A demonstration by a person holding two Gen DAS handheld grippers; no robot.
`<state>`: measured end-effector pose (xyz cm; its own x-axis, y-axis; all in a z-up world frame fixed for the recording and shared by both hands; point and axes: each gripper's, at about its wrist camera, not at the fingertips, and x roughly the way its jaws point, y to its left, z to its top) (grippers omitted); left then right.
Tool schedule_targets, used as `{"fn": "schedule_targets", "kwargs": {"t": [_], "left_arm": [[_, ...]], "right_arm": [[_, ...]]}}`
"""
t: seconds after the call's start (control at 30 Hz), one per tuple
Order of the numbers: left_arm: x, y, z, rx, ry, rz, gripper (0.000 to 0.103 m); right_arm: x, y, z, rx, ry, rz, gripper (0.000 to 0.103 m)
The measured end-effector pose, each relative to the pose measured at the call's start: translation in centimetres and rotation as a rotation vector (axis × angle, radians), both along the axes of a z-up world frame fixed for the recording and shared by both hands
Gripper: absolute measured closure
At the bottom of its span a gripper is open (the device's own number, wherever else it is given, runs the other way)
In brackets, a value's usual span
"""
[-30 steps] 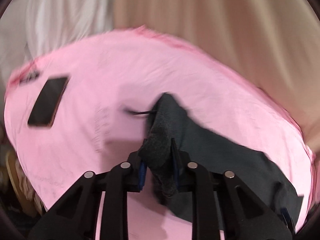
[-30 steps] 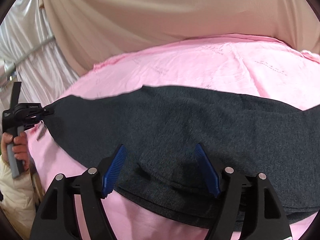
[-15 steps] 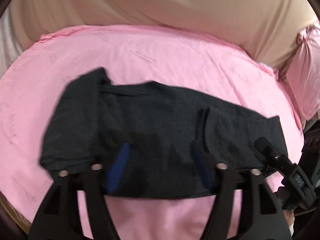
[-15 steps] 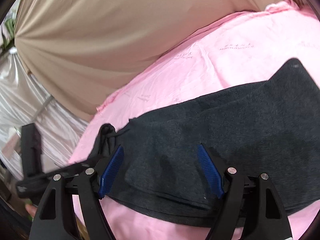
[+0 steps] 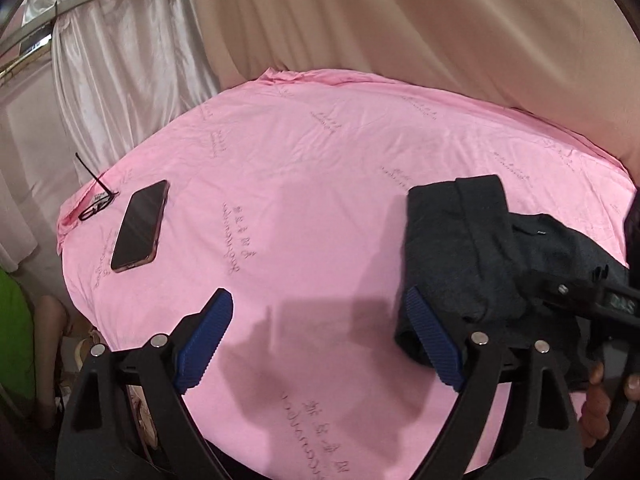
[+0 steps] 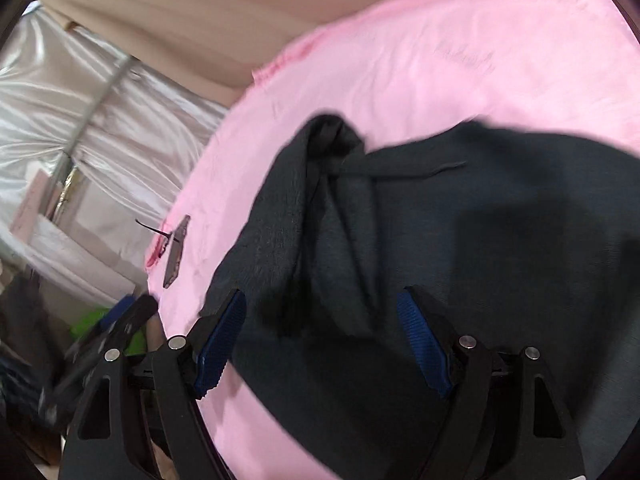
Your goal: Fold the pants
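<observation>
Dark grey pants [image 5: 460,240] lie bunched on the pink sheet [image 5: 300,160], at the right in the left wrist view. My left gripper [image 5: 316,296] hovers over bare sheet just left of them; its jaws are opening and nothing is between them, while its right pad [image 5: 432,340] stands beside the pants' edge. In the blurred right wrist view the pants [image 6: 480,240] fill the middle, a drawstring showing on top. My right gripper [image 6: 322,296] is open above their creased end, its pads not pressing the cloth.
A black phone [image 5: 140,226] and a pair of glasses [image 5: 94,206] lie near the sheet's left edge. Beige and white drapes [image 5: 400,20] hang behind. A person's hand [image 5: 600,404] on the right gripper's handle shows at the right edge.
My left gripper let go of the pants end it was pinching, opened wide and swung left over bare sheet. My right gripper stayed open and shifted along the pants toward their bunched end.
</observation>
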<state>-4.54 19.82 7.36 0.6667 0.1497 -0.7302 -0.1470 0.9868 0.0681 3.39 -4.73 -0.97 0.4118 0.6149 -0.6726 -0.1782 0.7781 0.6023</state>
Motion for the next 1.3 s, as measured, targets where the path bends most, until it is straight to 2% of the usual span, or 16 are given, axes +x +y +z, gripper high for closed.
{"fn": "schedule_targets", "kwargs": {"t": [0.1,0.2,0.27,0.37,0.43,0.47,0.63,0.77,0.83,0.87,0.9,0.97,1.13,1.23,1.27,1.3], "left_arm": [[-0.5,1.0,-0.7,-0.012,0.009,-0.003,0.016],[-0.8,1.6,-1.6,-0.037,0.026,-0.009,0.016],[-0.7,1.9,-2.1,-0.043,0.034,-0.009,0.016],[-0.1,1.8,-2.8,-0.059,0.05,-0.013,0.016],[0.3,1.5,-3.1,-0.072,0.057,-0.022,0.016],[0.4,1.4,-3.0,-0.075,0.056,-0.025,0.016],[-0.4,1.5,-1.8,-0.074,0.013,-0.028,0.012],[0.0,1.4,-2.3,-0.08,0.023,-0.03,0.012],[0.5,0.9,-3.0,-0.083,0.044,-0.038,0.012],[0.7,0.7,-3.1,-0.081,0.049,-0.042,0.012],[0.7,0.4,-3.2,-0.077,0.052,-0.048,0.012],[0.5,0.1,-3.1,-0.073,0.052,-0.063,0.012],[0.5,0.1,-3.2,-0.06,0.061,-0.057,0.012],[0.2,0.2,-2.9,-0.058,0.058,-0.048,0.012],[0.1,0.2,-2.8,-0.056,0.058,-0.047,0.012],[0.0,0.2,-2.7,-0.054,0.058,-0.045,0.012]], "right_arm": [[-0.2,1.7,0.5,-0.054,-0.04,0.032,0.025],[-2.2,0.4,2.0,-0.094,-0.102,-0.054,0.025],[-3.0,0.9,2.7,-0.091,-0.129,-0.004,0.03],[-2.7,2.8,2.1,-0.101,-0.096,0.106,0.048],[-1.8,4.2,1.1,-0.109,-0.072,0.138,0.075],[-1.3,4.7,0.7,-0.119,-0.062,0.149,0.097],[-2.2,2.4,5.5,-0.191,-0.235,0.086,0.097],[-0.1,-0.7,0.9,-0.287,-0.074,0.062,0.092],[-0.2,-1.4,0.1,-0.225,-0.086,0.031,0.086],[-0.2,-1.6,0.4,-0.208,-0.078,0.016,0.078],[-0.2,-1.9,1.0,-0.182,-0.085,0.009,0.061],[0.0,-1.9,1.6,-0.137,-0.116,0.014,0.045],[2.6,-0.2,-1.2,-0.072,-0.007,0.096,0.044],[2.9,0.6,-1.4,-0.054,-0.03,0.08,0.04],[2.9,0.7,-1.3,-0.057,-0.036,0.073,0.044],[2.9,1.0,-1.4,-0.057,-0.037,0.079,0.065]]}}
